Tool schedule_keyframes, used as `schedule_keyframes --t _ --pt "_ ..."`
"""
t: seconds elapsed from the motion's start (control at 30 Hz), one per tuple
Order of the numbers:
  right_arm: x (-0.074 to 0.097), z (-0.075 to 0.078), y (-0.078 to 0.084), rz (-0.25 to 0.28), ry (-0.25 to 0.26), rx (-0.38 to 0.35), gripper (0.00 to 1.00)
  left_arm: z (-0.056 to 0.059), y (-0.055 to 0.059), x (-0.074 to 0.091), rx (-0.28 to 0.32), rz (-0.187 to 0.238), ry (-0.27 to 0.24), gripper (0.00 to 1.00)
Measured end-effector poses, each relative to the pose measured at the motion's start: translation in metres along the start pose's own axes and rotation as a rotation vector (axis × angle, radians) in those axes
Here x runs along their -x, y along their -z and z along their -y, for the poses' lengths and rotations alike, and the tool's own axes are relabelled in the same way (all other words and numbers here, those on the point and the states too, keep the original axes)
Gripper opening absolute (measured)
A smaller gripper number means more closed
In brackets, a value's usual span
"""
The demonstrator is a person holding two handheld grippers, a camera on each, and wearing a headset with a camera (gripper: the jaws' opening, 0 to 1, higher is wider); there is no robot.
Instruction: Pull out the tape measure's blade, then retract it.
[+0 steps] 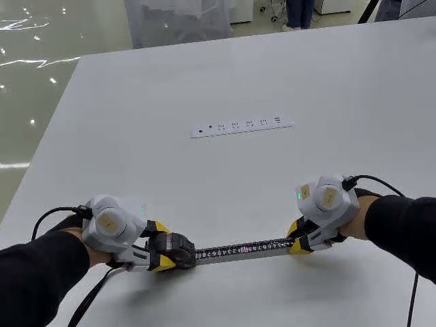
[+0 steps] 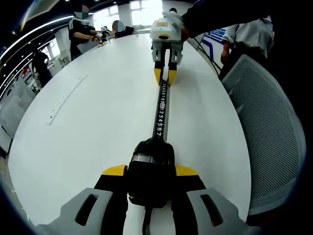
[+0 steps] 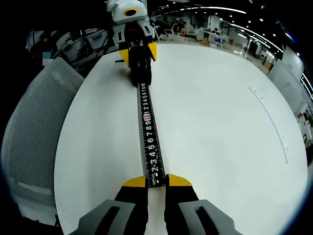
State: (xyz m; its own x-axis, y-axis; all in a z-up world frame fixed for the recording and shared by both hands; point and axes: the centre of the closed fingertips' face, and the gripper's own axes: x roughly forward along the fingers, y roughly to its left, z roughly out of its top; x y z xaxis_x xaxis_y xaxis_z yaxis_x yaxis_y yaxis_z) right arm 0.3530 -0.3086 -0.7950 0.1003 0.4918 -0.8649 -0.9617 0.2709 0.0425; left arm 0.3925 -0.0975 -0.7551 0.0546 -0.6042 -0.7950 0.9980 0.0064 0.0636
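Observation:
A black tape measure case (image 1: pixel 174 249) lies low on the white table (image 1: pixel 225 75), with my left gripper (image 1: pixel 162 246) shut on it; the same case (image 2: pixel 151 169) sits between yellow-tipped jaws in the left gripper view. The dark numbered blade (image 1: pixel 242 250) stretches flat across the table to my right gripper (image 1: pixel 296 238), which is shut on the blade's end. In the right gripper view the blade (image 3: pixel 149 139) runs from the jaws up to the far case (image 3: pixel 138 66). The right gripper (image 2: pixel 165 76) faces me at the far end of the blade (image 2: pixel 161 110).
A white power strip (image 1: pixel 242 125) lies mid-table beyond the blade. A grey mesh chair back (image 2: pixel 266 127) stands beside the table edge, also seen as a mesh chair (image 3: pixel 36 127). People (image 2: pixel 85 29) sit at the table's far end. Cables trail from both grippers.

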Motion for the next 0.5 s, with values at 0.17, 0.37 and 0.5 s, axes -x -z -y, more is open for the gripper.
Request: schedule_keyframes --t 0.17,0.37,0.5 --pt "0.0016 0.0004 0.0034 -0.002 0.001 -0.002 0.08 0.0002 0.0001 0.0001 0.002 0.001 -0.002 0.28" --pt "0.0047 0.0001 0.0065 -0.004 0.001 0.0 0.08 0.0005 -0.0001 -0.0002 0.0 -0.001 0.002 0.28" --pt "0.0057 0.0005 0.0082 -0.004 0.002 -0.004 0.08 0.0009 -0.0006 -0.0004 -0.001 -0.002 0.002 0.28"
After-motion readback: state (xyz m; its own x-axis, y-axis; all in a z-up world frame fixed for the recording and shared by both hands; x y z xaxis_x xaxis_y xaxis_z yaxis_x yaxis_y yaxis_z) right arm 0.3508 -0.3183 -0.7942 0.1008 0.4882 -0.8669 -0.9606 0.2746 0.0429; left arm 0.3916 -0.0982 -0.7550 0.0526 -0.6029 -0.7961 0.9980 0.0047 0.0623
